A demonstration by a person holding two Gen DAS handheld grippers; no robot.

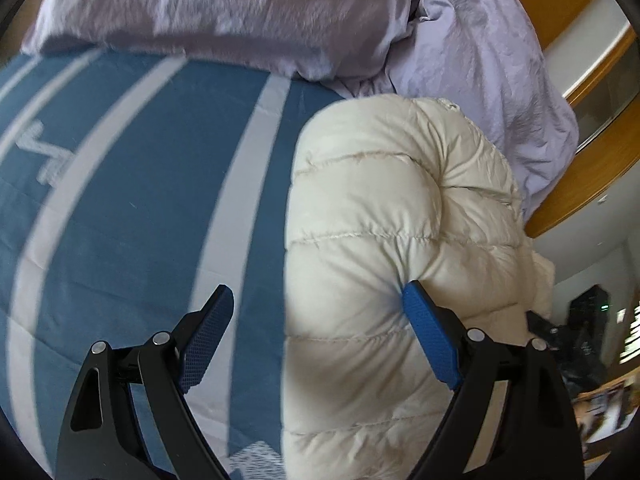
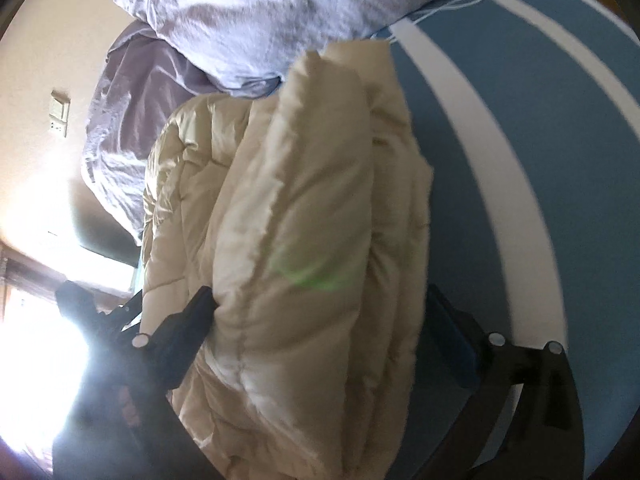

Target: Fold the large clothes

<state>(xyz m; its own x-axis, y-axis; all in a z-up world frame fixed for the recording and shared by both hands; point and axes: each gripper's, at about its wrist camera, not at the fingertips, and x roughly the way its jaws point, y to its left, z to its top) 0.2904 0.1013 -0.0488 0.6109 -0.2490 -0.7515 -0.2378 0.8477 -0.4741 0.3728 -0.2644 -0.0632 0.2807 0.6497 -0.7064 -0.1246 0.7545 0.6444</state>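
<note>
While the puffy white coat (image 1: 392, 216) lies bunched in a thick roll on the blue striped bed (image 1: 132, 208), both claws stand wide apart around it, the left claw (image 1: 316, 320) and the right claw (image 2: 320, 312), pinching nothing. I think one fold is done; next they need a fresh hold on an edge.

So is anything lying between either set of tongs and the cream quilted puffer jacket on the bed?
Nothing visible. The left tongs are open with one blue pad against the cream quilted puffer jacket; the right tongs straddle its folded bulk, open. Only blue-and-white striped bedding lies alongside.
</note>
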